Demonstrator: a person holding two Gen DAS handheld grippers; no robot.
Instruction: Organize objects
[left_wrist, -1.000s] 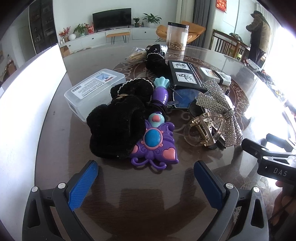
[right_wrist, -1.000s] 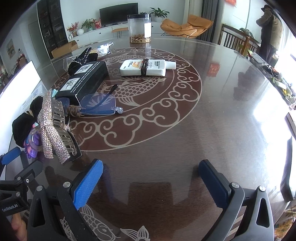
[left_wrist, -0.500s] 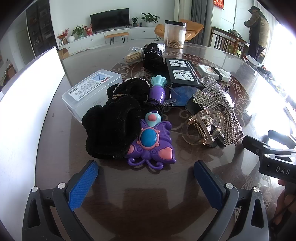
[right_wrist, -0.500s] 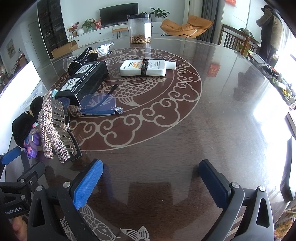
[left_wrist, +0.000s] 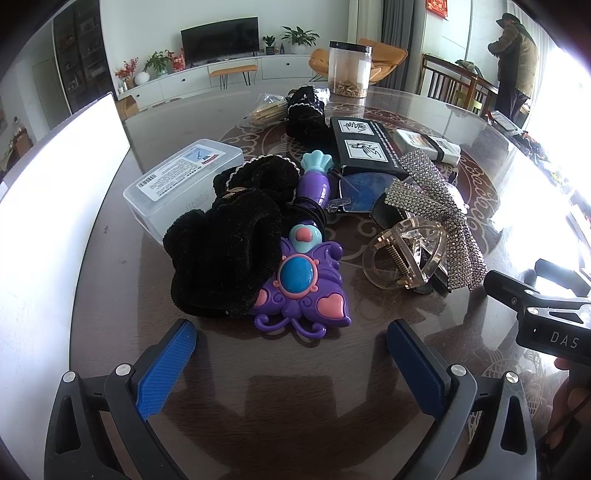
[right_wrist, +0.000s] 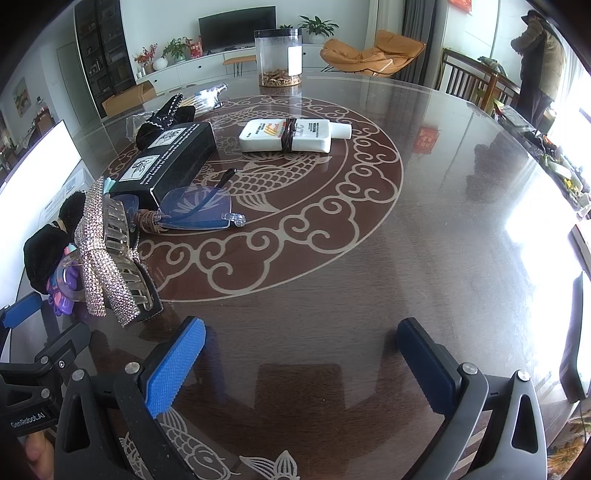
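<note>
My left gripper (left_wrist: 291, 343) is open and empty, just short of a purple butterfly toy (left_wrist: 301, 291). A black velvet scrunchie (left_wrist: 225, 254) lies left of the toy, touching it. A clear claw hair clip (left_wrist: 404, 254) and a rhinestone bow (left_wrist: 432, 203) lie to the right, by blue-lens glasses (left_wrist: 364, 192), a black box (left_wrist: 360, 146) and a clear plastic box (left_wrist: 181, 181). My right gripper (right_wrist: 301, 354) is open and empty over bare table, right of the bow (right_wrist: 98, 258). The glasses (right_wrist: 195, 208) and black box (right_wrist: 166, 166) lie farther off.
A white bottle with a hair tie around it (right_wrist: 291, 134) lies near the table's middle. A clear jar (right_wrist: 279, 57) stands at the far edge. A white board (left_wrist: 48, 206) borders the left side. The dark round table (right_wrist: 424, 229) shows to the right.
The left gripper has edged slightly closer to the pile, which now looks a little larger. The right gripper has not moved.
</note>
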